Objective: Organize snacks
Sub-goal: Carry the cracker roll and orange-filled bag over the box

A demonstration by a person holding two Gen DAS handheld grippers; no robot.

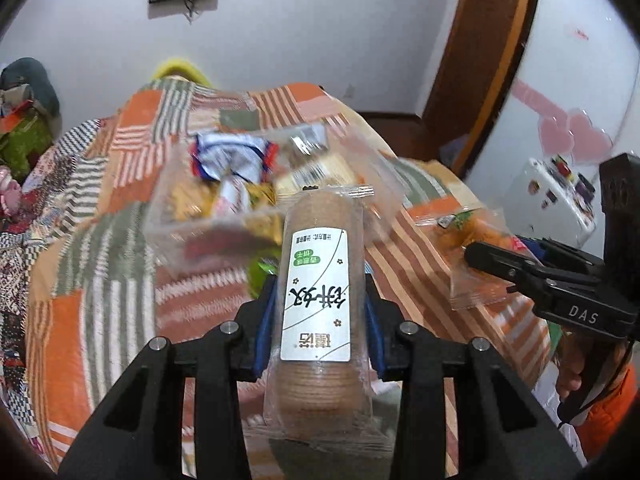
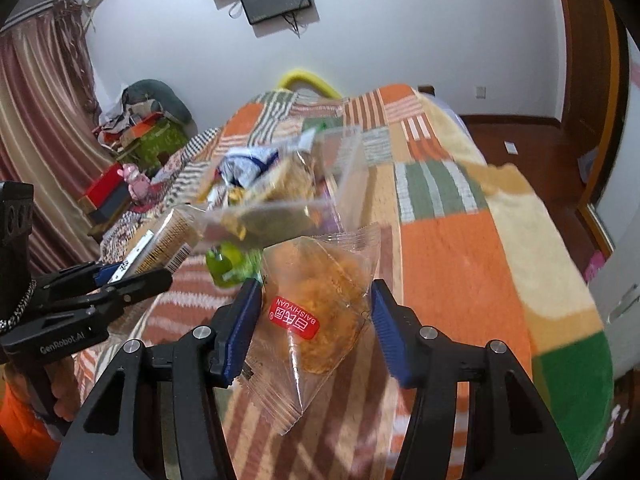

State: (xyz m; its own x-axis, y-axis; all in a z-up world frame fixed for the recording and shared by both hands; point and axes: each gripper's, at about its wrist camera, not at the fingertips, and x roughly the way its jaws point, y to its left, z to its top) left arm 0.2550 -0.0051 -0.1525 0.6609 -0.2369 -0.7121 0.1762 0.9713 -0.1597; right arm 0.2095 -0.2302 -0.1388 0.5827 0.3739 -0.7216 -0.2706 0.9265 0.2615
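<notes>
Holding mixed snack packets, a clear plastic box (image 1: 224,216) sits on the patchwork blanket (image 1: 100,240) at twelve o'clock from both grippers. The left gripper (image 1: 320,312) is clenched on a biscuit roll (image 1: 316,280); the right gripper (image 2: 316,320) grasps a clear pastry packet (image 2: 320,312). Bare blanket runs toward three o'clock to the bed's edge (image 2: 560,264).

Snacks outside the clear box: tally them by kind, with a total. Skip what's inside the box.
Round biscuit sleeve, clamped in the left gripper: 1
Clear pastry packet with red label, clamped in the right gripper: 1
Green packet lying on the blanket by the clear box: 1
Total: 3
</notes>
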